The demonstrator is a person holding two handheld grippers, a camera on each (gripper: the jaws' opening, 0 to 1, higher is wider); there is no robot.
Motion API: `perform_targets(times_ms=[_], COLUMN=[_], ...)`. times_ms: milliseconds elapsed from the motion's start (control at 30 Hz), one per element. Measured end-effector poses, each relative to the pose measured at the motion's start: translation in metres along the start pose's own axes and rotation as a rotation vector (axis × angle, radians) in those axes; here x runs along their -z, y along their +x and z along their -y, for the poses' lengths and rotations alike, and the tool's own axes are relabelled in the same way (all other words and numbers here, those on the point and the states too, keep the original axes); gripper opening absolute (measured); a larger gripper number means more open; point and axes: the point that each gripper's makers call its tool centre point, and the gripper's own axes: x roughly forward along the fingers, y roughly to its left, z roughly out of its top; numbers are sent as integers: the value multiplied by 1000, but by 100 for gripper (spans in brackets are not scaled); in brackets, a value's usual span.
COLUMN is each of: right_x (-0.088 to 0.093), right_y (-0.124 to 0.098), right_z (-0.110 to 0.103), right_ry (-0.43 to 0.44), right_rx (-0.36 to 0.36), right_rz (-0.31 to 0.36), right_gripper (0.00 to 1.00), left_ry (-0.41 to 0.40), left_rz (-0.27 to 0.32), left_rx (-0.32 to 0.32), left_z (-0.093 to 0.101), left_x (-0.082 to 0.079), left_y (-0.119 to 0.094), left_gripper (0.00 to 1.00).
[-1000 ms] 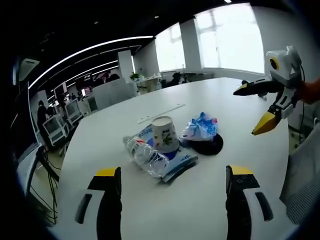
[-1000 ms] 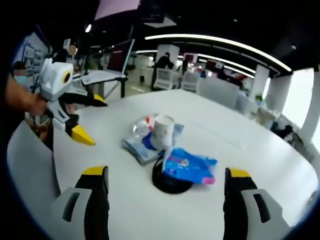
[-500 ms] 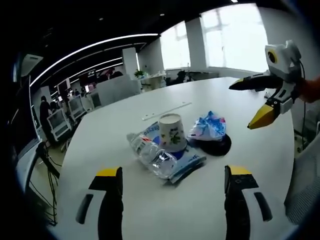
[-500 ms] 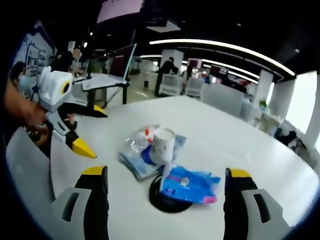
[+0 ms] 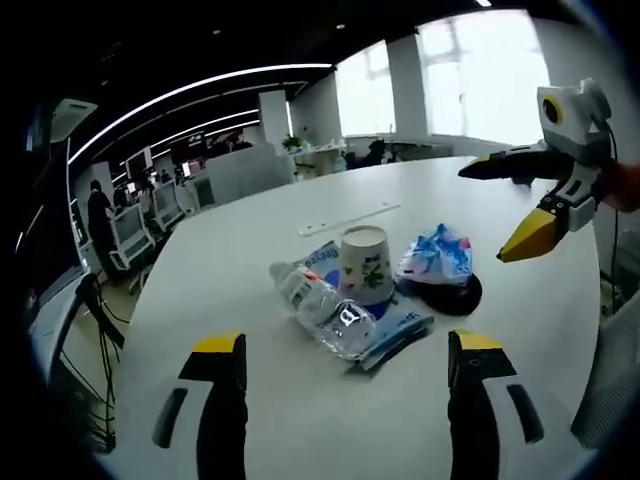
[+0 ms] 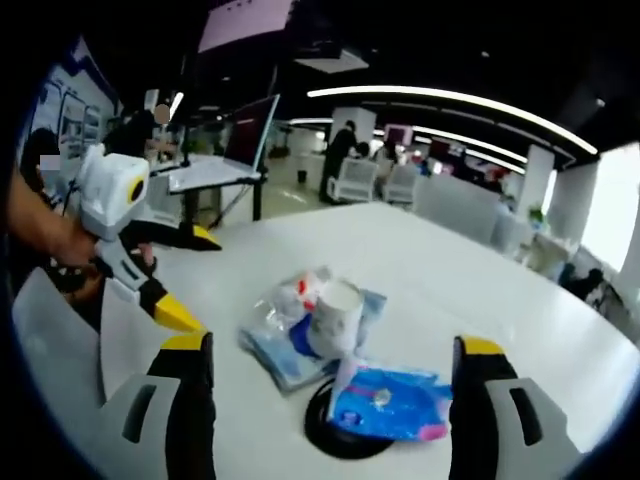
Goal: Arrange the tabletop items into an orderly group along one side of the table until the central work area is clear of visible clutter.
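I am seeing a patterned paper cup (image 5: 364,263) standing (contents possibly none) beside a crushed bottle (image 5: 324,310); both my grippers (image 5: 345,420) (image 6: 335,425) are gaping, holding nothing.

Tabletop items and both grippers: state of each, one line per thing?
Paper cup: upside down, on the wipes pack.
Water bottle: lying on its side, crumpled.
Wipes pack: flat under the cup and bottle.
Blue packet: lying on the black disc.
Left gripper: open, holding nothing.
Right gripper: open, holding nothing.
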Motion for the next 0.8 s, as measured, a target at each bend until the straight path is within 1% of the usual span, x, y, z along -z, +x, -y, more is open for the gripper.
perform_targets(times_ms=[267, 467, 800], right_x=[-10, -13, -19], right_y=[14, 24, 43], right_z=[2, 3, 7], right_ry=[0, -1, 18], right_rx=[-17, -28, -51], right_rz=[18, 19, 21], right_gripper=[97, 97, 97], left_ry=[-23, -27, -33], left_rz=[1, -3, -22], left_rx=[-13, -16, -20], left_z=[-9, -13, -20], left_x=[-3, -4, 1], left_y=[7, 12, 22], left_gripper=[81, 81, 81])
